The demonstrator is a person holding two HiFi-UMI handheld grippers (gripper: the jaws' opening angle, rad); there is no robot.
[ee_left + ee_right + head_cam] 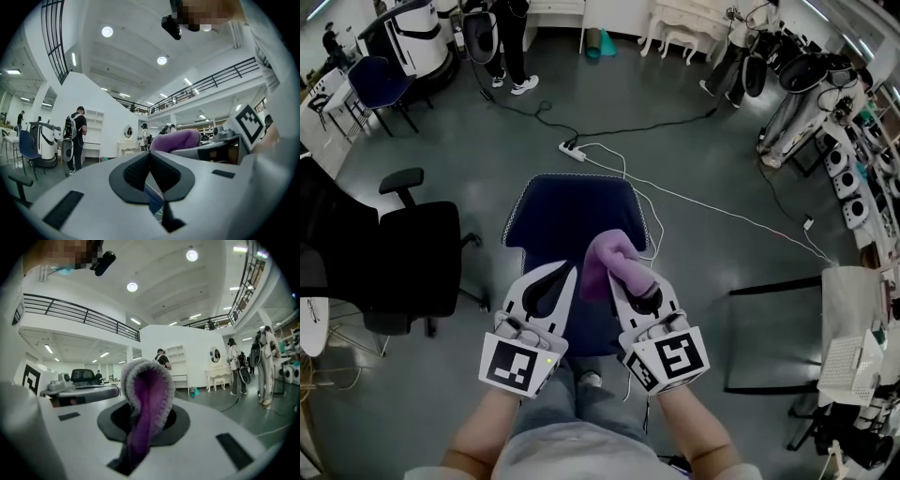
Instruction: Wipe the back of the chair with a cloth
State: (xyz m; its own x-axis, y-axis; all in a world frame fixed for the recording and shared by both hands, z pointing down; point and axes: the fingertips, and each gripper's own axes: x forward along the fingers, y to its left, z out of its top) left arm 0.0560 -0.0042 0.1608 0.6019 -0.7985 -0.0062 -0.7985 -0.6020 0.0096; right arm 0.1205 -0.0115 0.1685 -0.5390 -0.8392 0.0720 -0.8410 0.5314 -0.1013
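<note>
A dark blue chair (567, 217) stands on the grey floor right in front of me, its seat facing away. Its back lies beneath my grippers and is mostly covered by them. My right gripper (628, 286) is shut on a purple cloth (611, 261), which bunches up above the jaws over the chair's rear edge. In the right gripper view the cloth (146, 394) fills the gap between the jaws. My left gripper (566, 276) is shut and empty, just left of the cloth. The left gripper view shows its pads (161, 171) closed together, with the cloth (177, 139) beyond.
A black office chair (414, 255) stands close on the left. A power strip (572, 148) and white cables (712, 208) lie on the floor past the blue chair. A black-framed table (776, 330) is at the right. A person (511, 42) stands far back.
</note>
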